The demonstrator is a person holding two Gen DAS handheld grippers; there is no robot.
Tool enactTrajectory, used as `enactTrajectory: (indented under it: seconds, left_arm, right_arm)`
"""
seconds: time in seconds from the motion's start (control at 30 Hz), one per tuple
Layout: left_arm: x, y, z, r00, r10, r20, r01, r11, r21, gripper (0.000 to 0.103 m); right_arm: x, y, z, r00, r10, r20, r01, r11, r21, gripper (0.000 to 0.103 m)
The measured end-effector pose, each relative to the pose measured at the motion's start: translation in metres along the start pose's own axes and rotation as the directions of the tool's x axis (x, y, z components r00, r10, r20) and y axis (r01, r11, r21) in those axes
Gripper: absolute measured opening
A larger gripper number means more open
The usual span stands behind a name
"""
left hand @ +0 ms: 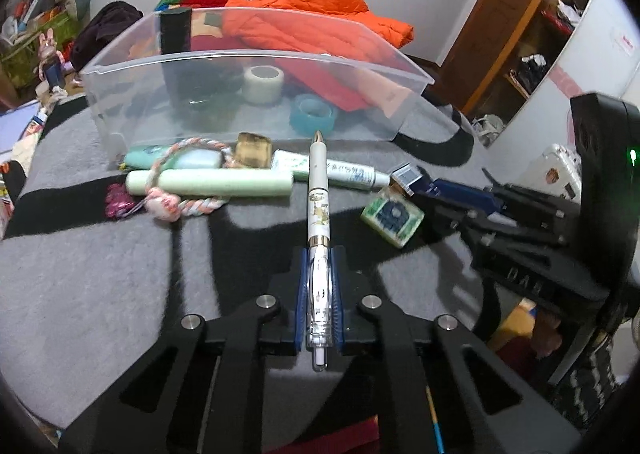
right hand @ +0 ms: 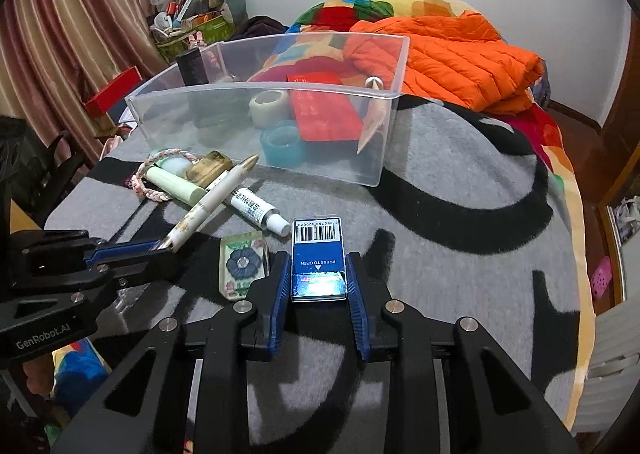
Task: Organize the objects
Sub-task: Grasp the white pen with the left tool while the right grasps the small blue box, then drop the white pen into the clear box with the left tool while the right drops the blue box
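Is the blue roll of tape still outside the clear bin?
No, the blue tape roll sits inside the clear bin, beside the white roll.

Both wrist views look low and close across the grey blanket toward the clear bin (left hand: 256, 93) (right hand: 272, 125). The left view faces its long side squarely; the right view sees it obliquely from the right.

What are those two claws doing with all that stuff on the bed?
They are tidying up. The left claw is holding a white pen. The right claw is squeezing a small blue box. The clear bin behind already has tape rolls and a red packet inside.
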State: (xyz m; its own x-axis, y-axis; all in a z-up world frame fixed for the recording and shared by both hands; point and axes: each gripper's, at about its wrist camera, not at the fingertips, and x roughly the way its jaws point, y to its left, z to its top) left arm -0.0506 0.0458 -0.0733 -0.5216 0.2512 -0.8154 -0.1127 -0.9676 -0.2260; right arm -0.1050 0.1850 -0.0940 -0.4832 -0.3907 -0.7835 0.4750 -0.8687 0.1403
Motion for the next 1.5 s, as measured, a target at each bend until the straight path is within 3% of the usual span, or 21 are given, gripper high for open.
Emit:
enactTrajectory:
  seconds: [0.23, 0.5, 0.7, 1.1, 1.5]
  left_arm:
    - [-0.017, 0.01, -0.009, 0.999, 0.053, -0.002, -0.053, 0.996, 0.066, 0.01]
    - [0.004, 0.0, 0.002, 0.996, 0.089, -0.011, -0.086, 0.984, 0.156, 0.011]
    - [0.004, 0.002, 0.013, 1.0, 0.008, -0.008, -0.007, 0.991, 0.136, 0.011]
    - [-0.048, 0.008, 0.05, 0.987, -0.009, 0.163, -0.01, 0.993, 0.119, 0.011]
    - [-0.047, 0.032, 0.104, 0.982, -0.017, 0.186, 0.001, 0.996, 0.085, 0.011]
  right_arm:
    - [-0.015, -0.005, -0.002, 0.999, -0.002, 0.033, 0.001, 0.999, 0.035, 0.025]
    - [-0.025, -0.009, 0.002, 0.999, -0.018, 0.051, 0.015, 0.998, 0.058, 0.025]
    - [-0.034, -0.009, 0.01, 0.996, -0.023, 0.081, 0.018, 0.998, 0.062, 0.025]
    - [-0.045, 0.002, 0.058, 0.983, -0.02, 0.181, 0.015, 0.999, 0.029, 0.025]
    - [-0.021, 0.004, 0.106, 0.981, -0.028, 0.19, 0.021, 0.999, 0.039, 0.025]
